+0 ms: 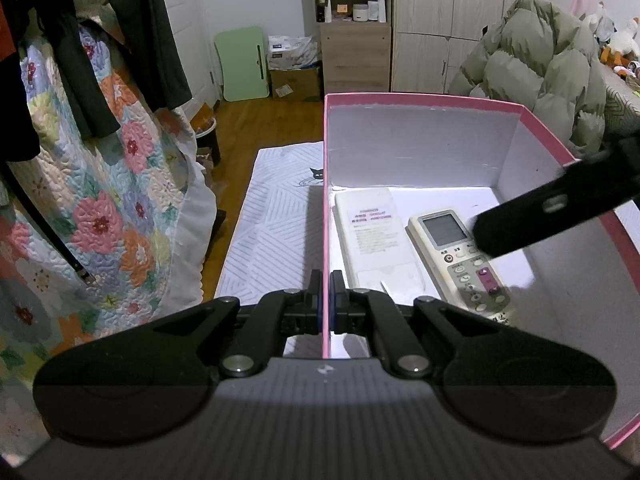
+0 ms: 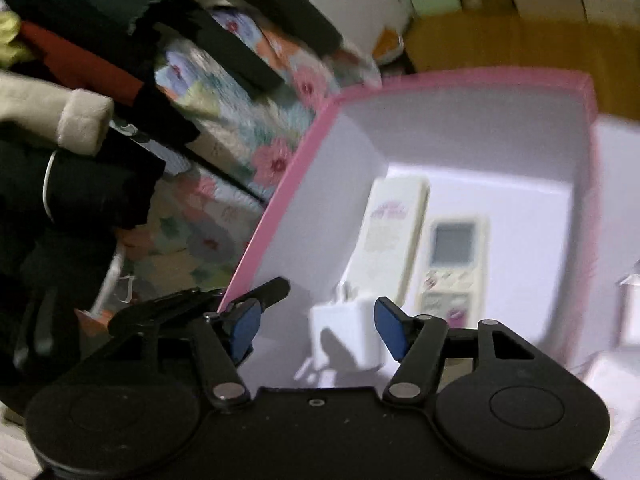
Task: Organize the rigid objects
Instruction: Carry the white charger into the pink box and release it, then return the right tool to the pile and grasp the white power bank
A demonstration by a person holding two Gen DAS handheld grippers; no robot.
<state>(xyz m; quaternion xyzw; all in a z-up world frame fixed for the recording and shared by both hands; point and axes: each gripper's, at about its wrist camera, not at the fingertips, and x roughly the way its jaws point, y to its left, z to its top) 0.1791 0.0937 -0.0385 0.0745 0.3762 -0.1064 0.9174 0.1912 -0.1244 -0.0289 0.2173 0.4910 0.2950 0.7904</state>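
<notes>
white patterned mat [image 1: 272, 216] under pink box [image 1: 420, 98]; wooden floor [image 1: 256, 120] beyond

Right wrist view: motion-blurred throughout; label print on plain remote [image 2: 390, 232] unreadable.
Keypad remote [image 1: 460, 258]: right side under the right gripper's finger [image 1: 532, 220]; lower end behind the left gripper's body.
Pink box [image 1: 420, 98]: near wall hidden behind both gripper bodies; right wall cut by the left view's frame edge.
White adapter [image 2: 346, 330]: base in shadow, prongs indistinct.
Shelf bottles [image 1: 352, 8]: too small to identify.
</notes>
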